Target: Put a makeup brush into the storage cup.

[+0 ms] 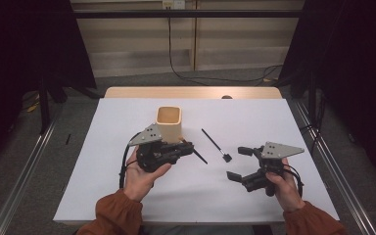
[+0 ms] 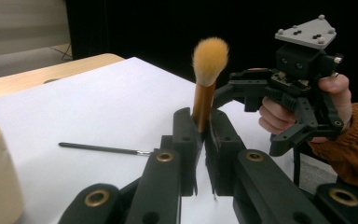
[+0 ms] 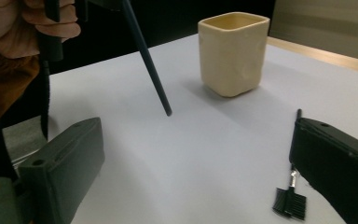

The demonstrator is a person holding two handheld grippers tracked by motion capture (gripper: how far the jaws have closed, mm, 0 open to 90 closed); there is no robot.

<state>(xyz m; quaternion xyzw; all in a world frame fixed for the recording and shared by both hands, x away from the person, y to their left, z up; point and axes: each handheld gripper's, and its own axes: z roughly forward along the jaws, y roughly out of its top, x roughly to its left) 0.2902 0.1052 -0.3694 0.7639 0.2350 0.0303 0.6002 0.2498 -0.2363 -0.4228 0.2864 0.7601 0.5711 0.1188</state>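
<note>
Left gripper (image 2: 204, 135) pinching brush (image 2: 208, 74) beside cup (image 1: 169, 123) — right gripper (image 1: 239, 163) spread, bare table (image 1: 274, 117) around.

A cream-coloured square cup (image 1: 169, 122) is seen on a white table cover (image 1: 127, 186). A makeup brush (image 2: 207, 79) with tan-orange bristles, a coppery ferrule and a dark handle is shown. A thin black brush (image 1: 215, 145) with a silver collar is noted. Black grippers (image 1: 164, 154) (image 1: 239, 164) with grey plates and brass pins, and rust-orange sleeves (image 1: 112, 213), are seen.
</note>
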